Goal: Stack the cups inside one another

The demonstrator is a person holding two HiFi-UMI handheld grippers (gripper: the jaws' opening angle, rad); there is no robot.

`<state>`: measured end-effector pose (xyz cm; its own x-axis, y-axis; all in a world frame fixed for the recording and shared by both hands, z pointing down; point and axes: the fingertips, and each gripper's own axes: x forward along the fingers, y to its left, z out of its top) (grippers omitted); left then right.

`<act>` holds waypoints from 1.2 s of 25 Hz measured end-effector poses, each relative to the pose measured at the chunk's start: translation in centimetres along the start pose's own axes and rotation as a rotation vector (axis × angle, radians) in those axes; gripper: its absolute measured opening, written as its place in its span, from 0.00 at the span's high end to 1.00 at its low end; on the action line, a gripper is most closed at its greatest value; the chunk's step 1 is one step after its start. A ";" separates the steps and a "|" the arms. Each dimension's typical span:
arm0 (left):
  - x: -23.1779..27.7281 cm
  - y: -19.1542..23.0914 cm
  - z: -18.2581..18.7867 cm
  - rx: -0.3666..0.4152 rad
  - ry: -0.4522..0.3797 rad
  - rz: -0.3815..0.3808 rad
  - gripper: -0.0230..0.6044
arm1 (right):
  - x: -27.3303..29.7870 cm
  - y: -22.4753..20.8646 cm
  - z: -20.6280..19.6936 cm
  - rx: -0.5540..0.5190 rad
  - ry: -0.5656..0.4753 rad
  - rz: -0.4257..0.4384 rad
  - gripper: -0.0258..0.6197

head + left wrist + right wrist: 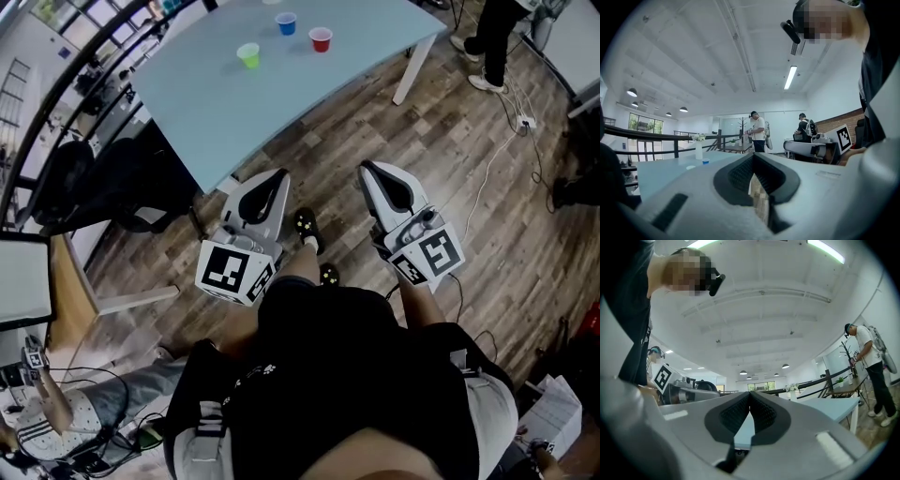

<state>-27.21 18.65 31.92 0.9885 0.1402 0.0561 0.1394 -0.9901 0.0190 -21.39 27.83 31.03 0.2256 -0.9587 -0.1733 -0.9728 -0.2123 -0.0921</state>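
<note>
The bench (187,103) top is smooth and matt, a pale blue-grey. On its far side, the green cup (248,55), blue cup (286,23) and red cup (321,38) look like slightly glossy plastic. The floor (469,141) is wood-grain planking with a dull sheen. The left claw (753,155) and right claw (750,393) have smooth, matt grey plastic shells. Their pads (733,416) are black and finely ribbed.

The person is wearing black clothes (356,375) and black shoes (307,226) with small light dots. The left gripper (279,178) and the right gripper (367,171) are showing smooth light grey shells, black ribbed fingers (740,173), and a cube (234,270) with black-and-white square markers.
</note>
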 end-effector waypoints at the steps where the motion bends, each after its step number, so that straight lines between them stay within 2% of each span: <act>1: 0.5 0.1 0.1 0.001 -0.003 -0.006 0.98 | 0.1 -0.4 0.0 -0.003 0.002 -0.007 0.96; 12: 5.7 2.6 0.2 -0.004 -0.020 -0.067 0.98 | 2.4 -4.8 0.1 -0.022 0.010 -0.061 0.96; 30: 11.6 8.7 -0.4 -0.021 -0.016 -0.065 0.98 | 9.0 -10.2 -1.4 -0.018 0.034 -0.042 0.96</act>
<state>-14.53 11.72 33.12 0.9782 0.2040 0.0379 0.2023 -0.9784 0.0429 -9.52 21.14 31.75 0.2651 -0.9546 -0.1359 -0.9633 -0.2559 -0.0812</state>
